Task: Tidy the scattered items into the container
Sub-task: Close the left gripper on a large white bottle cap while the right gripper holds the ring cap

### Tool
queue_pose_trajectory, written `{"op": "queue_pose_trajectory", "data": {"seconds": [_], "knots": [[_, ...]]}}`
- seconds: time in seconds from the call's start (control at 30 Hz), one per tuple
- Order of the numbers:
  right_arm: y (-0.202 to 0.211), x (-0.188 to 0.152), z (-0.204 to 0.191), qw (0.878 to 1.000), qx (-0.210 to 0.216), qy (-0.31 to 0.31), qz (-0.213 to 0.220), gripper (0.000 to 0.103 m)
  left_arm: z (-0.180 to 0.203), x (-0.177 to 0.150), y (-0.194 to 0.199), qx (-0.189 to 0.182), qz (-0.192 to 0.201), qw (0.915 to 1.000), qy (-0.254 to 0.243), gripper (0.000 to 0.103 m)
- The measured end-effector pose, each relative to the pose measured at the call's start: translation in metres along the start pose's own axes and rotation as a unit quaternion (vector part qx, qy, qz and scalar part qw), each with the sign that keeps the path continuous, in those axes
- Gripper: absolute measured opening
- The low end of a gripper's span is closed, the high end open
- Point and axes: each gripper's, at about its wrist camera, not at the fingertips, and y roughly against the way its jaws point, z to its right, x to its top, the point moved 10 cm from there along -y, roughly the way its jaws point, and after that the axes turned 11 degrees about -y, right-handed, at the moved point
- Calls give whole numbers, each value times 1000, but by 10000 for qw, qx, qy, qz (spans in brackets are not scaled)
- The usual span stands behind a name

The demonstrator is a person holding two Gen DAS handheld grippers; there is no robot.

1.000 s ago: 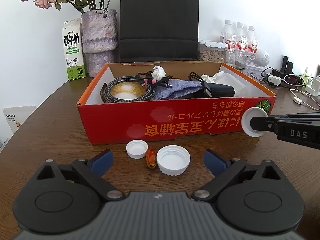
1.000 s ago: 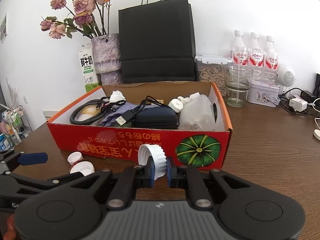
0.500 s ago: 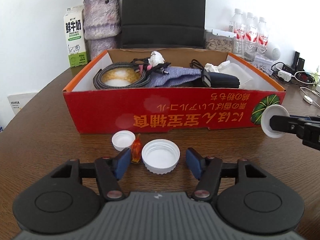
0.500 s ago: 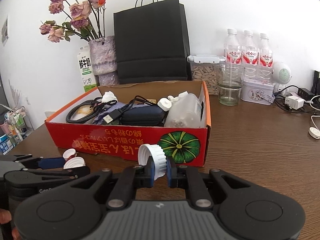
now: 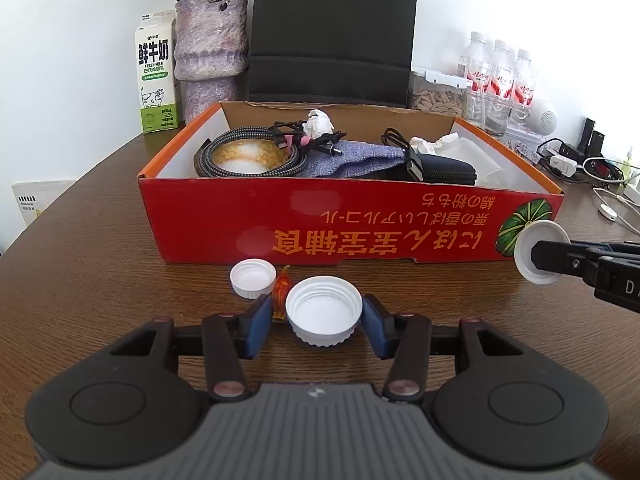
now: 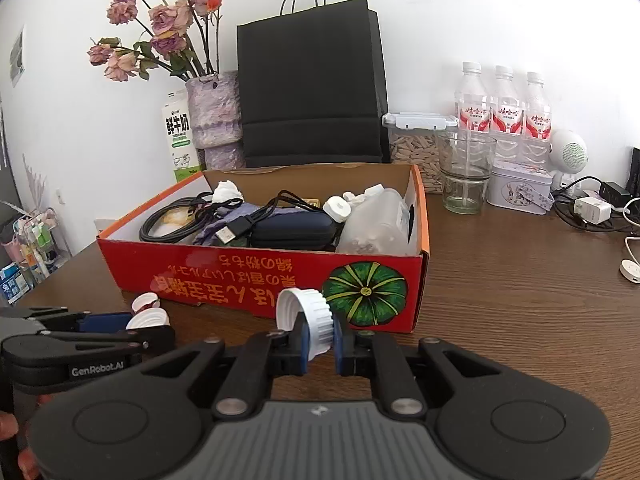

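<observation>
The large white cap (image 5: 324, 311) lies open side up between the closing jaws of the left gripper (image 5: 316, 322), its pads not yet pressing it, the orange scrap (image 5: 281, 293) squeezed in on its left.

Left gripper (image 5: 316, 322): jaws wide apart 1 s earlier, now closing around the large white cap (image 5: 324, 310) and the small orange object (image 5: 281, 291) beside it; the right pad is at the cap's rim, while firm contact cannot be told. The red box (image 5: 280, 216) fills more of the left wrist view than before. In the right wrist view, the left gripper reaches further in from the left edge.
</observation>
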Motion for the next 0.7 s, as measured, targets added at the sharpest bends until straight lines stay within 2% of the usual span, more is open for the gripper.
{"op": "queue_pose_trajectory", "data": {"seconds": [0.13, 0.37, 0.47, 0.57, 0.63, 0.7], "knots": [[2, 0, -2, 10000, 22, 7, 10, 11, 1, -4, -1, -19, -93, 10000, -23, 51], [3, 0, -3, 10000, 61, 12, 6, 11, 3, -8, 10, 82, -3, 9999, -135, 51], [4, 0, -4, 10000, 79, 17, 8, 11, 5, -8, 16, 80, 43, 9998, -169, 53], [5, 0, -4, 10000, 92, 24, 4, 11, 5, -10, 20, 95, 73, 9998, -168, 60], [5, 0, -4, 9999, 97, 29, 4, 11, 6, -10, 22, 82, 86, 9998, -184, 58], [5, 0, -4, 10000, 95, 26, 1, 11, 7, -10, 21, 33, 67, 9998, -199, 48]]}}
